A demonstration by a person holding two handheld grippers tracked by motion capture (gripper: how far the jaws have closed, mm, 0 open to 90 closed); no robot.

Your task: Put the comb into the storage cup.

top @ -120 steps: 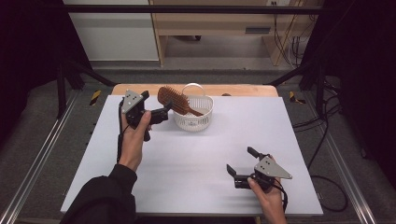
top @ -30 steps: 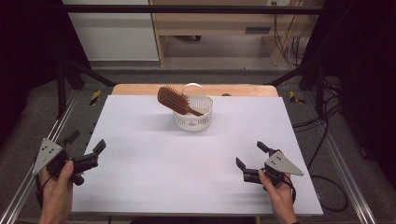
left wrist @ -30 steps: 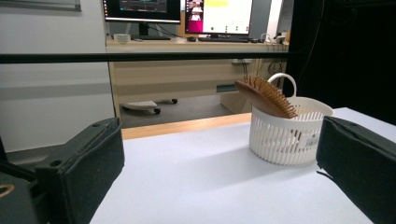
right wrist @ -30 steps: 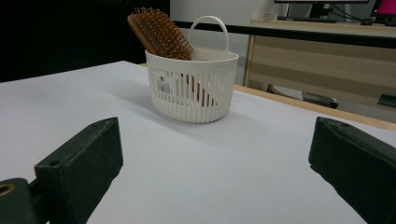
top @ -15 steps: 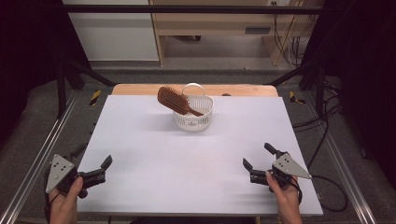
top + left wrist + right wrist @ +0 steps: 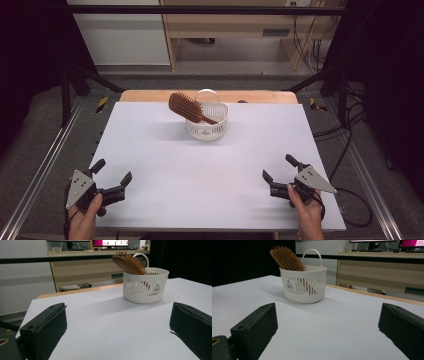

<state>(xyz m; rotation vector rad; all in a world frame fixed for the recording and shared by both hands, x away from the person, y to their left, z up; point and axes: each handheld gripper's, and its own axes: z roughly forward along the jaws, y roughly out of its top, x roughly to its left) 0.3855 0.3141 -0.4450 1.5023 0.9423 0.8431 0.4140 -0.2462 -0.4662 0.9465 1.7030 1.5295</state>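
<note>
Both pairs of jaws stood spread and empty: the left gripper [image 6: 112, 180] and right gripper [image 6: 281, 174] sat about equally far from the basket [image 6: 207, 130], where the hairbrush [image 6: 184, 106] leaned, handle down.

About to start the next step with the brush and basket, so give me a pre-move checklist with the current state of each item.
1. Left gripper open and holding nothing: ok, its jaws stand wide apart in the left gripper view.
2. Right gripper open and holding nothing: ok.
3. Basket upright on the table: ok, its handle stands up at the far side.
4. Hairbrush seated in the basket: ok, handle end down inside, head leaning out over the rim.
5. Path from both grippers to the basket: ok, bare white surface between them.
6. Hairbrush stable enough not to tip out: cannot tell.
</note>
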